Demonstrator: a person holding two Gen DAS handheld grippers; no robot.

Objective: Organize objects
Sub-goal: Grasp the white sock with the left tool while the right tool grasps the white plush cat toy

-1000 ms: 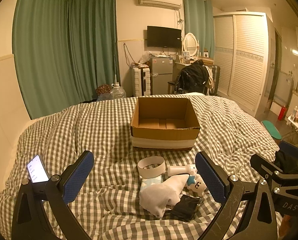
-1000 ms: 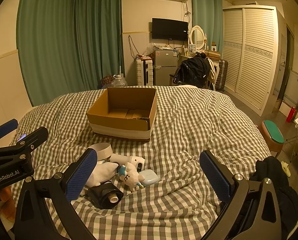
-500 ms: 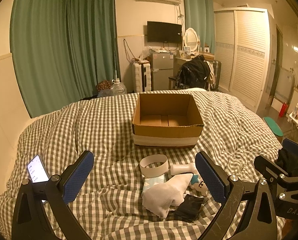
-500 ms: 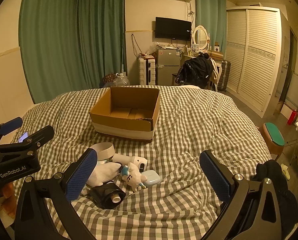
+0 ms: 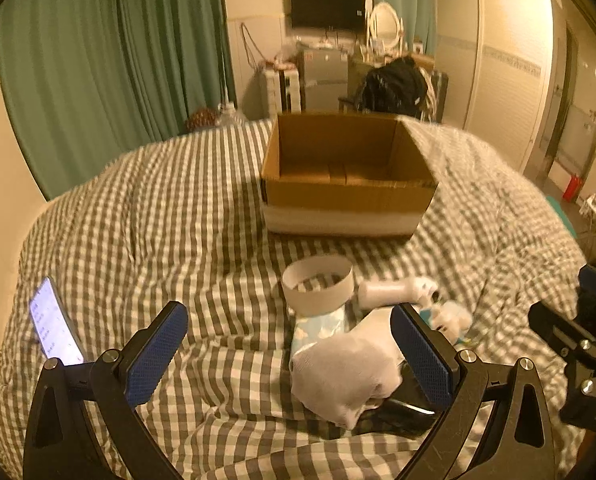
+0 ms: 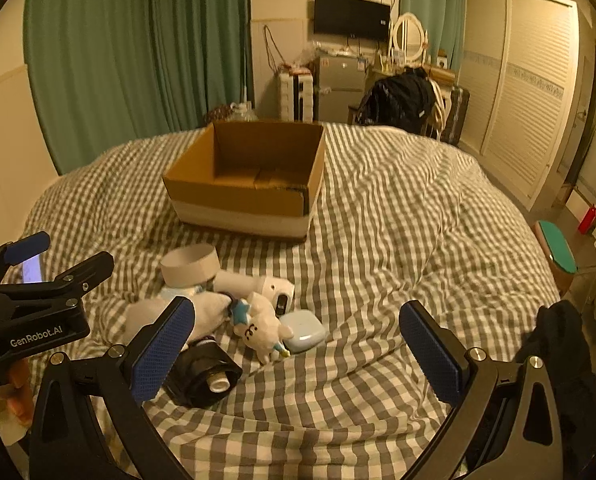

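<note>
Both grippers [image 5: 288, 354] [image 6: 298, 344] agape over clutter; box [image 6: 250, 184] beyond.

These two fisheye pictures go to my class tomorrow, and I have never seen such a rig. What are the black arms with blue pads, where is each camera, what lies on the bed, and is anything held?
Each picture comes from a camera on a hand-held gripper, looking along its two blue-padded fingers. One shows the left gripper, the other the right gripper. Both are open and hold nothing. On the grey checked bed cover stands an open brown cardboard box. Nearer lies a pile: a white cardboard ring, a white sock, a small white plush toy, a pale blue case and a black roll.
</note>
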